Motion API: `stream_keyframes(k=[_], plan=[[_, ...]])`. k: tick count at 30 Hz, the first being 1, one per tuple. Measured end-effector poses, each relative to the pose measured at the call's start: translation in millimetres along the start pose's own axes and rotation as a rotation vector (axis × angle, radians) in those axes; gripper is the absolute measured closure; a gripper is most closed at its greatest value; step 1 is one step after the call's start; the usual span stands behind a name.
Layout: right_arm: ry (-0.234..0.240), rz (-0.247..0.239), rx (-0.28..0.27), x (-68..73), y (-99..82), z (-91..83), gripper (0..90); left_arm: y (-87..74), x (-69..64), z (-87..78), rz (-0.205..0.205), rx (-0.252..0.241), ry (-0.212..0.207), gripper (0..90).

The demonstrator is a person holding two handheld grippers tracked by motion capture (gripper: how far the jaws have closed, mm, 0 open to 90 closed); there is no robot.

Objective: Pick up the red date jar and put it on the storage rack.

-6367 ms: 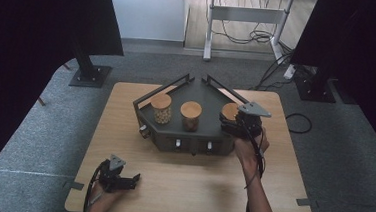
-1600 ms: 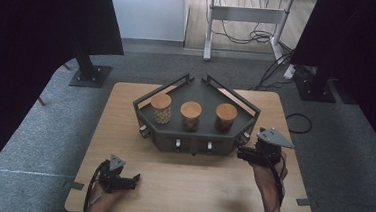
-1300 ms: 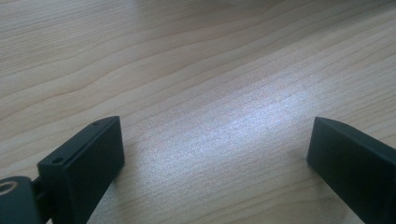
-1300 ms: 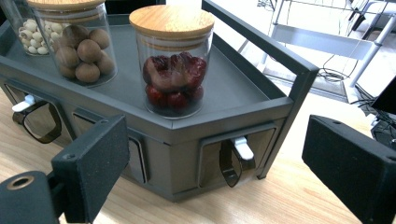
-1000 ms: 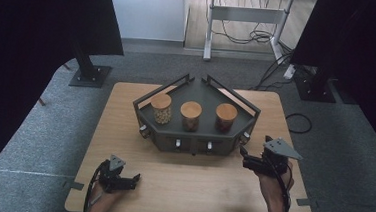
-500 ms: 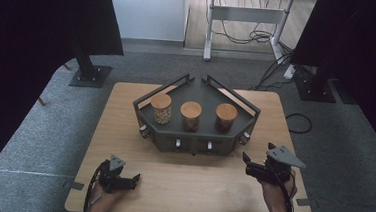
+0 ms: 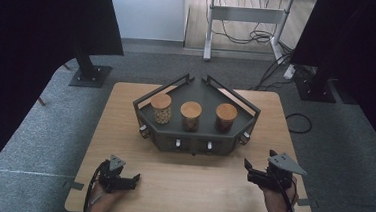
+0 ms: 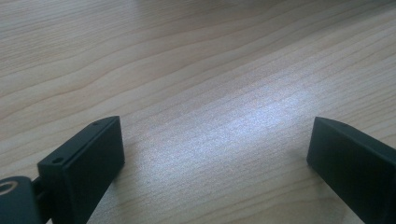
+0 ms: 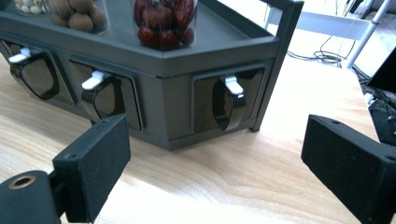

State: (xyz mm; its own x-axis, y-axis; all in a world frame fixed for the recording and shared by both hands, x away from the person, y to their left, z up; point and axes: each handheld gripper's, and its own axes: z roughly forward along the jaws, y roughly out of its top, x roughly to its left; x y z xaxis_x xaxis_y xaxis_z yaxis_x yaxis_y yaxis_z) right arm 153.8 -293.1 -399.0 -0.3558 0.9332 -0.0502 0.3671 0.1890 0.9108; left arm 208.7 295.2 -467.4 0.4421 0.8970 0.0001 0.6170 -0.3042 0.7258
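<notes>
Right tongs [image 7: 246, 169]: jaws wide apart, nothing between them, low over the light wooden counter [image 7: 195, 186], pointing at the dark grey angular tray stand [image 7: 193, 139].
Left tongs [image 7: 133, 178]: also gaping, empty, near the front-left edge.
Stand: mid-counter, 3 cork-lidded glass jars [image 7: 191, 115] on top.

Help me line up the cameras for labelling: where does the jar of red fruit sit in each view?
High view: jar of red fruit stands rightmost of three on the grey rack, behind the right gripper.
Left gripper view: bare wooden tabletop between the jaws.
Right gripper view: top centre, lid cropped.
Shared landmark: the wooden tabletop.
</notes>
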Motion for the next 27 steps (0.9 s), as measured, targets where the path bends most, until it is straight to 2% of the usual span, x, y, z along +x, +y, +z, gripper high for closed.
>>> stream_keyframes(k=[27], plan=[[-0.025,0.033,0.098,0.7,-30.7,17.0,8.3,-0.5,-0.5,-0.3,-0.002,-0.001,0.001,3.7]])
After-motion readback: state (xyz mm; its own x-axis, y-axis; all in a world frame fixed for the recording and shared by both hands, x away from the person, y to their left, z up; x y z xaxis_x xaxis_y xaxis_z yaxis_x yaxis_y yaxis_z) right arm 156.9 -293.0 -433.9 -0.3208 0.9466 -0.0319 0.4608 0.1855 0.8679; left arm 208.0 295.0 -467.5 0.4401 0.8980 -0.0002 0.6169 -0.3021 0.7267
